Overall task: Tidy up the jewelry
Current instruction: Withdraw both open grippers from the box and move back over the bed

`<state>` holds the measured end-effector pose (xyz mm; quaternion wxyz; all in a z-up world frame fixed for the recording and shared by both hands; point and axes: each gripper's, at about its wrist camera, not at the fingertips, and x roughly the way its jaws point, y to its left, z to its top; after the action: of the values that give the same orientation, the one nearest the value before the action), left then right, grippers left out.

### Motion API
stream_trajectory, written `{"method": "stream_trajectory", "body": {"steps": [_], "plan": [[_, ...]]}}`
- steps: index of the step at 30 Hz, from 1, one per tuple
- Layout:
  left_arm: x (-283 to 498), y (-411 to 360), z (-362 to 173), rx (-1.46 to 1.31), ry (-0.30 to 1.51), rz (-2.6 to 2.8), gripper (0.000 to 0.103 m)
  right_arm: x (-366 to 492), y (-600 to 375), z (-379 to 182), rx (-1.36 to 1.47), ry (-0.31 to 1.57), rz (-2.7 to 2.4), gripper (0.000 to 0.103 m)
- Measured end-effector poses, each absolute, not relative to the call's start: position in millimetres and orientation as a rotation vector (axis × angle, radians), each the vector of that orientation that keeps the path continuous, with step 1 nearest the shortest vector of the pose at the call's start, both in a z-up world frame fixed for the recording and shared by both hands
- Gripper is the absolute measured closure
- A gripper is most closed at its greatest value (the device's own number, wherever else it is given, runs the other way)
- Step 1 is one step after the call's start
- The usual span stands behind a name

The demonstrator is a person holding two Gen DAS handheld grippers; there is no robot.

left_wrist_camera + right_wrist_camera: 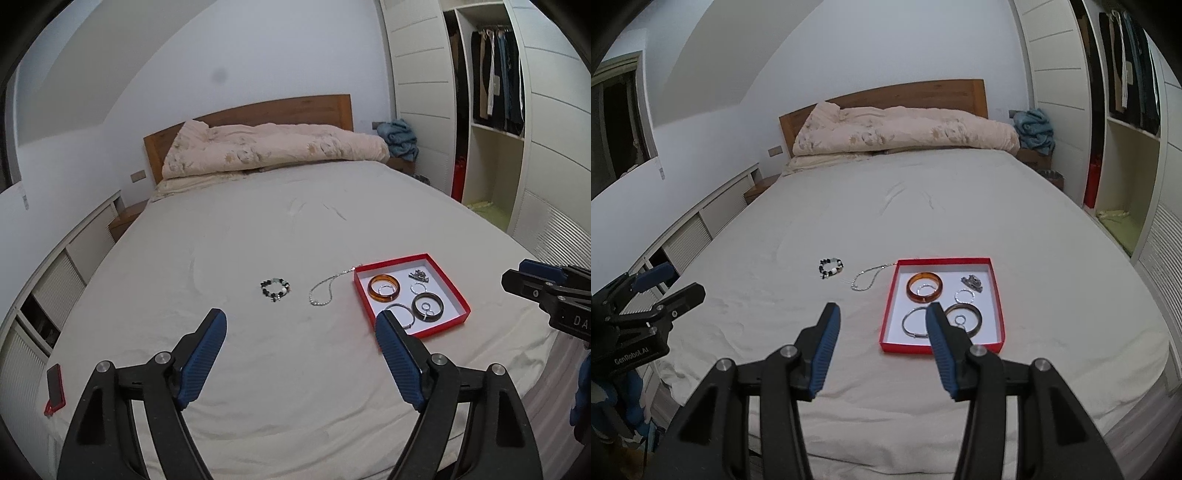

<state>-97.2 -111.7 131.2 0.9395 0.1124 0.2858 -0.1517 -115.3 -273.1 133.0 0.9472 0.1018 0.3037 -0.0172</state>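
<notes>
A red box with a white floor lies on the bed. Inside are an amber bangle, a dark bangle, a silver bangle, small silver rings and a silver clump. Left of the box on the sheet lie a silver chain and a dark beaded bracelet. My left gripper hovers open above the sheet, short of the jewelry, empty. My right gripper is open too, near the box's front left, holding nothing.
A folded beige quilt lies against the wooden headboard. A phone in a red case rests near the bed's left front edge. An open wardrobe with hanging clothes stands at the right. Low cabinets line the left wall.
</notes>
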Motion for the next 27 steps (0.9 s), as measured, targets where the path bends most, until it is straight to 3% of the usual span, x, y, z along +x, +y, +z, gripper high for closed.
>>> {"method": "stream_trajectory", "body": {"steps": [27], "plan": [[-89.9, 14.4, 125.9, 0.062, 0.551, -0.087, 0.021, -122.5, -226.1, 139.4, 0.143, 0.608, -0.014, 0.054]]}}
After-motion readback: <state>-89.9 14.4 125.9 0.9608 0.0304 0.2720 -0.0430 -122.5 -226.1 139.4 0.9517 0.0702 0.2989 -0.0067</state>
